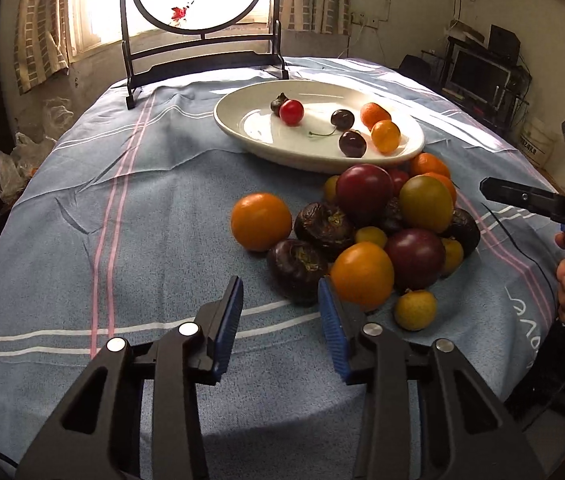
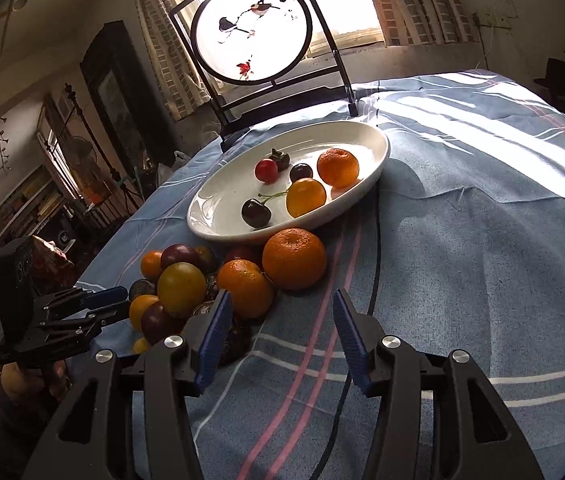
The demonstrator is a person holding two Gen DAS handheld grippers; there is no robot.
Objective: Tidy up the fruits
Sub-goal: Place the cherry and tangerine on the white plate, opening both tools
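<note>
A pile of fruit lies on the blue cloth: orange tomatoes, dark plums, dark water chestnuts, small yellow fruits, and tangerines. A white oval plate behind it holds a red cherry tomato, two dark cherries, a tangerine and an orange tomato. My left gripper is open and empty, just in front of a water chestnut. My right gripper is open and empty, in front of the tangerines; it also shows in the left wrist view.
A black framed round screen with a bird painting stands at the table's far edge behind the plate. The blue striped tablecloth covers the table. The left gripper shows at the left of the right wrist view.
</note>
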